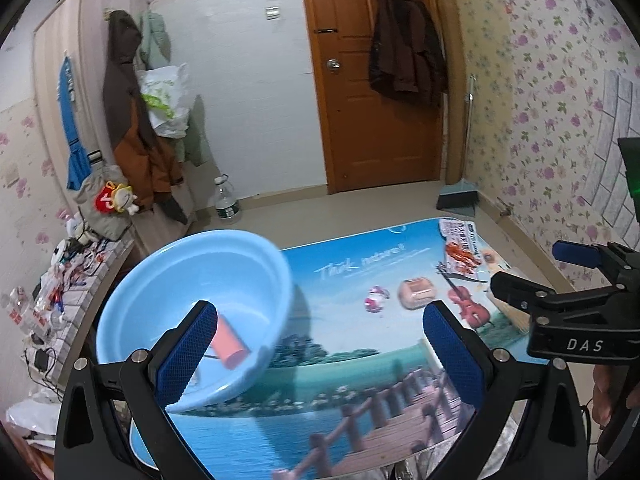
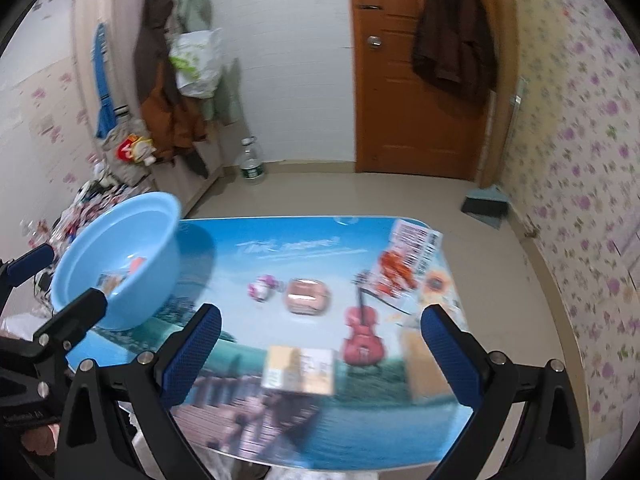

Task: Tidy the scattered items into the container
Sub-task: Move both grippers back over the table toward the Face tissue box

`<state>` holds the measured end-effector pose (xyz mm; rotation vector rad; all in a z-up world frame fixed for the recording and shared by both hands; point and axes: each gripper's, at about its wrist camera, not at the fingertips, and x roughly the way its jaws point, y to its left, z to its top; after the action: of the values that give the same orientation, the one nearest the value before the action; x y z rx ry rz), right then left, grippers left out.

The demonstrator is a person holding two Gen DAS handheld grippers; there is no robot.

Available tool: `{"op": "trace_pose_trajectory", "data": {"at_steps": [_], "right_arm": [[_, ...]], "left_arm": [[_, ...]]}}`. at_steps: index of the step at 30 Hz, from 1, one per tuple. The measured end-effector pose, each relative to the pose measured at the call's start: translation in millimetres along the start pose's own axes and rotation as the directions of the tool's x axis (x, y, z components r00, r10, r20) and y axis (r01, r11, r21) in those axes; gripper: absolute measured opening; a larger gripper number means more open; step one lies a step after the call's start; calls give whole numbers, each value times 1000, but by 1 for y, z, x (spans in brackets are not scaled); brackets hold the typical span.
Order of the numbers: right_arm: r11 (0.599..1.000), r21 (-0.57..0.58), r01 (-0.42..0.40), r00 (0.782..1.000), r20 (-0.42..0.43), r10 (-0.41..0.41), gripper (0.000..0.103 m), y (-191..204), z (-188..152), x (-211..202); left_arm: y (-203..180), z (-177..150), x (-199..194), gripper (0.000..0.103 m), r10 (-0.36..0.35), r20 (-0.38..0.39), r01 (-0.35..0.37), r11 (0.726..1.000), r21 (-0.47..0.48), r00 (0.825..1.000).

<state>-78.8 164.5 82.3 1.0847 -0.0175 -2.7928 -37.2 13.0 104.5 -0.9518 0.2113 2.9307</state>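
A light blue basin [image 1: 192,280] stands at the table's left side, with a salmon tube [image 1: 228,340] and a small packet inside; it also shows in the right wrist view [image 2: 120,256]. My left gripper [image 1: 320,356] is open and empty, its left finger over the basin's near rim. My right gripper [image 2: 320,360] is open and empty above a yellow-white box [image 2: 298,370]. On the table lie a pink-white toy [image 2: 262,286], a pink packet [image 2: 306,296] and a red snack bag [image 2: 404,260].
The table [image 2: 280,432] carries a printed lake scene with a painted violin. A water bottle [image 2: 250,164] stands on the floor, a dustpan [image 2: 486,206] by the door. A cluttered shelf [image 1: 60,288] lies left of the basin.
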Motion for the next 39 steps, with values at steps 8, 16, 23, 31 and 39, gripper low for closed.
{"op": "trace_pose_trajectory", "data": {"at_steps": [8,16,23,31,39], "right_arm": [[998,58,26,1000,13,-27,101,-36,-13,-12],[997,66,33,999,23,-35,101,-45,-16,-22],[994,91,59,997,38,-63,101,-61,-25,-18],[980,171,102,995,-6,-103,101,-98,-52,-1],[972,184,144,989,-33,-141,101,-124,-67,12]], "left_arm": [[-30,2,-1,103,-23,-10,23,999,36,1000],[-30,3,-5,103,-22,-10,23,999,26,1000],[-35,-5,3,103,-47,-39,47,999,21,998],[-63,-27,39,103,-94,-120,94,996,-2,988],[-107,-42,81,103,-94,-193,100,995,22,977]]}}
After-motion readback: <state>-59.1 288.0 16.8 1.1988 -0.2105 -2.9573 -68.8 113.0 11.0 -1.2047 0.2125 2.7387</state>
